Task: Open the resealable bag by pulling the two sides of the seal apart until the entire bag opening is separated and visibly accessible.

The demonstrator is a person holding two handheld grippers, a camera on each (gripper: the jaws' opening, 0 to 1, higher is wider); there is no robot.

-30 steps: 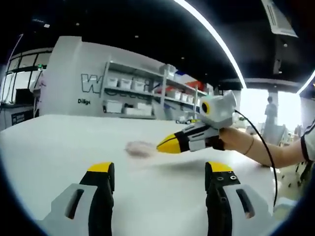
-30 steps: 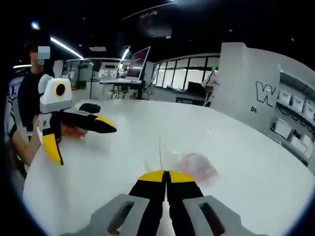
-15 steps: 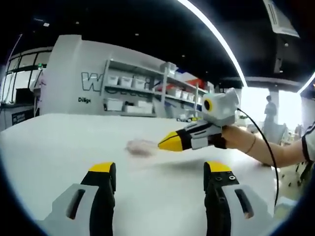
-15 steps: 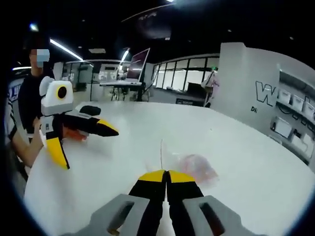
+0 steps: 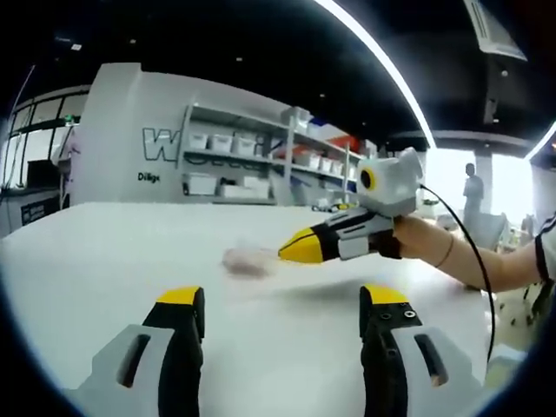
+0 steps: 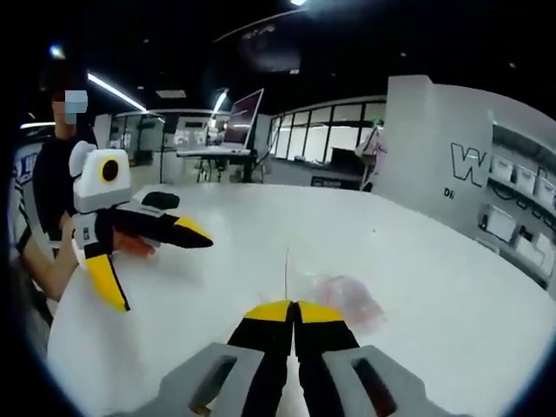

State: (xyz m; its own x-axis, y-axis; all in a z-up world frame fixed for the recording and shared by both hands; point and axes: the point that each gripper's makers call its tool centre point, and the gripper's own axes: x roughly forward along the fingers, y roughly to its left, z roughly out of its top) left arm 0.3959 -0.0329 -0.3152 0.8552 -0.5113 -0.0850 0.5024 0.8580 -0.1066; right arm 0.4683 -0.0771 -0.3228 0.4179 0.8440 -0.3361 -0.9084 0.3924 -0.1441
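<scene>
We hold our left claw (image 5: 278, 308) spread wide, gripping nothing. The resealable bag (image 6: 346, 295) lies mid-table (image 6: 452, 287), seemingly sealed. Our right claw (image 6: 295, 311) is closed near it, perhaps pinching its clear edge. Next, we judge, the left must grip the opposite lip.

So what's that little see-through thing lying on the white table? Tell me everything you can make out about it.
It is the resealable bag, small and made of thin clear plastic, lying flat on the white table. Something pinkish shows inside it, too blurred to name. In the left gripper view it is a pale pink smudge just beyond the yellow tip of the right gripper. That gripper's jaws are shut; whether they pinch the bag's edge cannot be told. The left gripper, jaws wide open, is apart from it.
</scene>
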